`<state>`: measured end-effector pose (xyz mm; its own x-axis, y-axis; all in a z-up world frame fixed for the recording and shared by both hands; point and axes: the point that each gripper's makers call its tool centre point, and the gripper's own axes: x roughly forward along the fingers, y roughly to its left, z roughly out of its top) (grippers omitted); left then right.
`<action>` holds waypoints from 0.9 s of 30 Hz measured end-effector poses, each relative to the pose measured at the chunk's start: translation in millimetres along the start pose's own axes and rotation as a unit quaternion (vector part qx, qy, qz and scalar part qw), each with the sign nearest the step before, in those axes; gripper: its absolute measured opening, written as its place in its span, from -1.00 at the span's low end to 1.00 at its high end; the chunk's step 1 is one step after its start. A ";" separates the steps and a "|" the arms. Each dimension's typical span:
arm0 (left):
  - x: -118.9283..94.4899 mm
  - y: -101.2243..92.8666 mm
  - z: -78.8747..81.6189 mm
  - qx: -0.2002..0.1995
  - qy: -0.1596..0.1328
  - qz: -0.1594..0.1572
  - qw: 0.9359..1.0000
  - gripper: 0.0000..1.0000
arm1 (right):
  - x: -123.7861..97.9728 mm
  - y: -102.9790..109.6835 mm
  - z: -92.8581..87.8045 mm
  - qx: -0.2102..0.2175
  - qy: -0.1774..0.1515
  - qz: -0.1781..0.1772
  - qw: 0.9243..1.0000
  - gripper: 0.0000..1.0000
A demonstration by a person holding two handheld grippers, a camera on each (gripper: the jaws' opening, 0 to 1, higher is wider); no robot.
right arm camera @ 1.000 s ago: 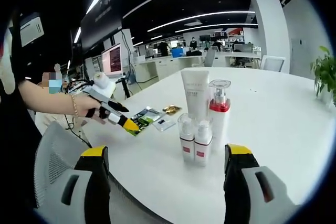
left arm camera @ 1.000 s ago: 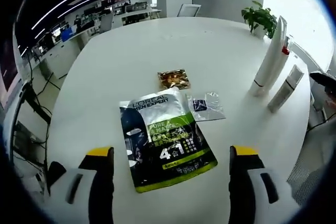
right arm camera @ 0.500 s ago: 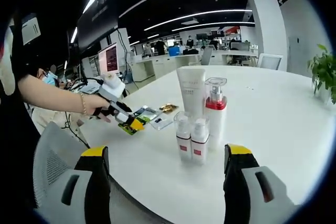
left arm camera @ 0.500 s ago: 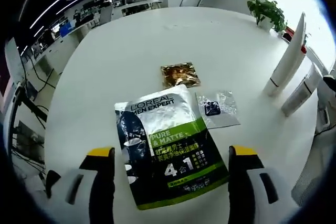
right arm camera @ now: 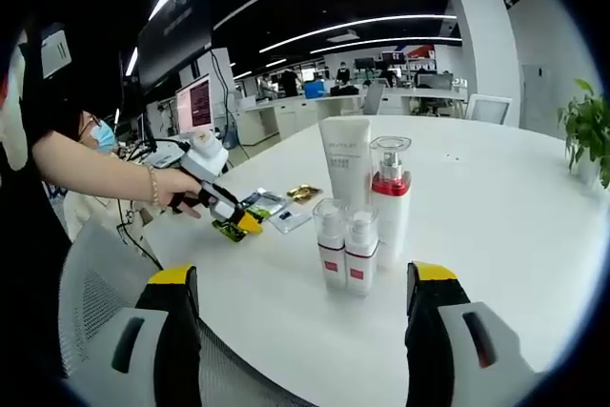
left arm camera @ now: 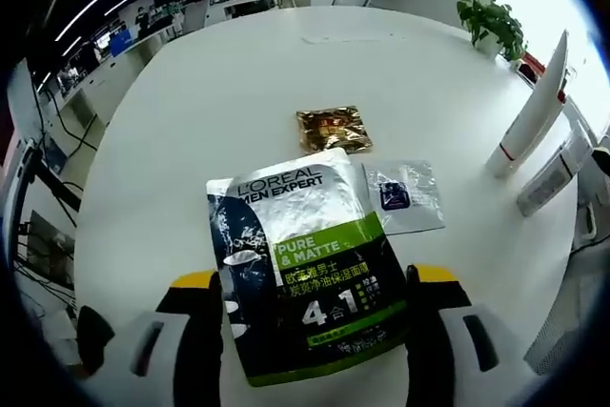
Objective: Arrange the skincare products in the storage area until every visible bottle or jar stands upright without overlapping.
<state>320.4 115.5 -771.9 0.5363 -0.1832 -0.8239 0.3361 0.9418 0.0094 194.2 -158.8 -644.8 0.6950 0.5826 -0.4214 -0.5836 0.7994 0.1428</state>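
Already upright on table (right arm camera: 496,207): white tube (right arm camera: 345,173), red-collared pump bottle (right arm camera: 390,199), two small bottles (right arm camera: 347,253), touching close, none seen overlapping. Flat still: big sachet (left arm camera: 303,272), gold packet (left arm camera: 332,130), clear packet (left arm camera: 405,195). Left gripper (left arm camera: 315,283) jaws wide, set astride big sachet, maybe not touching. Right gripper (right arm camera: 300,278) jaws wide, nothing held.

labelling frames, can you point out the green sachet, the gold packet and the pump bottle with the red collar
green sachet (left arm camera: 305,274), left gripper view, on its printed front
gold packet (left arm camera: 332,129), left gripper view, on its middle
pump bottle (right arm camera: 391,216), right gripper view, on its white body below the red collar
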 end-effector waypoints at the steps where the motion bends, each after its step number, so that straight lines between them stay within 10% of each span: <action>1: 0.9 0.2 0.3 0.003 -0.002 0.001 1.000 0.51 | 0.1 0.0 -0.1 0.000 0.001 0.000 1.000 0.78; 4: -1.5 0.8 4.5 0.025 -0.012 0.001 1.000 0.16 | 0.7 -0.4 -0.3 0.000 0.001 0.000 1.000 0.78; 12: -2.9 -4.5 1.1 0.011 -0.030 0.007 0.999 0.04 | 0.9 -1.1 -0.6 0.001 0.001 -0.001 1.000 0.78; 15: -7.2 -8.7 -1.6 0.020 -0.041 0.009 0.999 -0.48 | 0.8 -0.7 -0.9 0.001 0.002 -0.001 1.000 0.77; 27: -11.7 -15.8 -3.8 0.014 -0.045 -0.006 0.999 -0.67 | -0.3 0.6 1.0 0.003 -0.003 0.002 1.000 0.76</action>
<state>305.9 103.9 -764.5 0.5993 -0.2198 -0.7698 0.3636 0.9314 0.0170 194.1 -158.4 -643.7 0.6954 0.5868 -0.4149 -0.5837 0.7980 0.1502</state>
